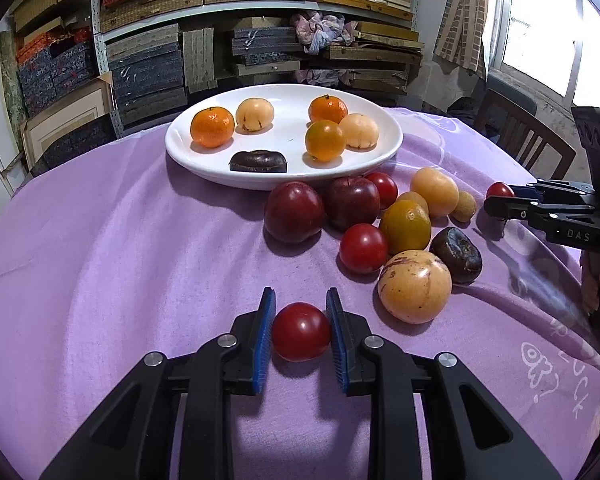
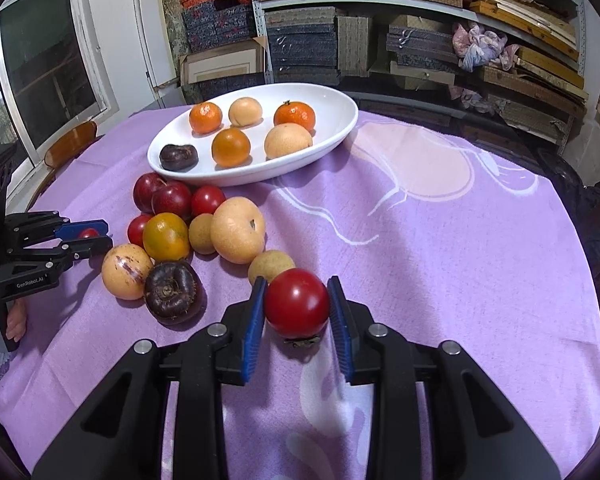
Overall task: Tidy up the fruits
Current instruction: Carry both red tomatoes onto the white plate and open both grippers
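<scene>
The left gripper (image 1: 301, 334) pinches a red tomato (image 1: 301, 331) between its 2 blue pads, low over the purple tablecloth (image 1: 120, 248), in front of the loose pile of fruit. This tomato is round, smooth and glossy, with no clear long axis; its stem end cannot be seen from the left wrist view.

The right gripper (image 2: 298, 314) likewise squeezes a second red tomato (image 2: 297, 303), with both blue pads pressed against its sides. It is round and shiny with a bright highlight on top, and its dried brown stem leaves point down and toward the camera, so its stem axis runs roughly upright. It sits just in front of a small tan fruit (image 2: 271, 266) at the near edge of the pile.

The pile (image 2: 180, 236) lies on the cloth between the 2 grippers and the white plate (image 2: 332, 136): dark red plums, more tomatoes, a green-tinged orange, pale yellow round fruits and a dark brown wrinkled fruit, most of them touching.

The plate stands behind the pile and holds 3 oranges (image 2: 206, 117), 2 pale yellow fruits (image 2: 288, 141) and 1 dark brown fruit (image 2: 179, 157), set apart from each other.

Shelves of stacked boxes (image 2: 300, 40) fill the background.
</scene>
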A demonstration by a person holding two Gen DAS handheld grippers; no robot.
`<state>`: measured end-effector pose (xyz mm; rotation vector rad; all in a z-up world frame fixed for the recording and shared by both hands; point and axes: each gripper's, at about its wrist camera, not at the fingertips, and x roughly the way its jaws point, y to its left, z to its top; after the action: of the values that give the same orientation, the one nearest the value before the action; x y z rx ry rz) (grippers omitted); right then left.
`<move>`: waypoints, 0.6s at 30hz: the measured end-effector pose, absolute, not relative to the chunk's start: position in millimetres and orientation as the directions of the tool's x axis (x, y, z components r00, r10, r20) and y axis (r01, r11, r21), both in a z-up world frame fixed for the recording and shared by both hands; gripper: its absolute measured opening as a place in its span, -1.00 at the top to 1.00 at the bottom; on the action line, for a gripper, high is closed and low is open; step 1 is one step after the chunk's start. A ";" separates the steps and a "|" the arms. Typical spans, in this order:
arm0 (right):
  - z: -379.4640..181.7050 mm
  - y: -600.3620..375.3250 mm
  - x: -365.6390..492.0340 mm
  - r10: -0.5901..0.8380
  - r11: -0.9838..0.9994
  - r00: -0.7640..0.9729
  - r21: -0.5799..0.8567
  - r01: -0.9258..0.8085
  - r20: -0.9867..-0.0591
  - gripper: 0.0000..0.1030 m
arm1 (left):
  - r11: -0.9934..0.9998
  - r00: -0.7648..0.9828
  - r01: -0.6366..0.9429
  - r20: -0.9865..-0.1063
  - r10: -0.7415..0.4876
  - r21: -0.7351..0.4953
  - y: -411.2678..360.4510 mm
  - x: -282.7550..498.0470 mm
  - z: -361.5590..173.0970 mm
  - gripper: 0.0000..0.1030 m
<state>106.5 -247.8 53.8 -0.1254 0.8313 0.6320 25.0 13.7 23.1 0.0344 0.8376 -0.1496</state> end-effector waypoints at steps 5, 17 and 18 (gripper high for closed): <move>61.4 -249.8 108.7 0.518 0.802 0.500 0.191 -0.566 -0.694 0.42 | 0.989 0.685 0.131 -0.715 -0.140 -0.069 21.8 32.2 41.6 0.49; 130.2 -174.1 197.5 0.523 0.788 0.539 0.135 -0.600 -0.660 0.42 | 0.995 0.662 0.060 -0.743 -0.098 -0.078 37.9 168.8 82.3 0.50; 128.3 -167.0 211.3 0.515 0.795 0.539 0.135 -0.592 -0.667 0.42 | 0.995 0.648 0.065 -0.755 -0.102 -0.080 35.7 176.8 76.7 0.49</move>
<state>211.3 -167.0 128.3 -0.1116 0.7542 0.6595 176.8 35.7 76.7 -0.0469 0.8609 -0.0950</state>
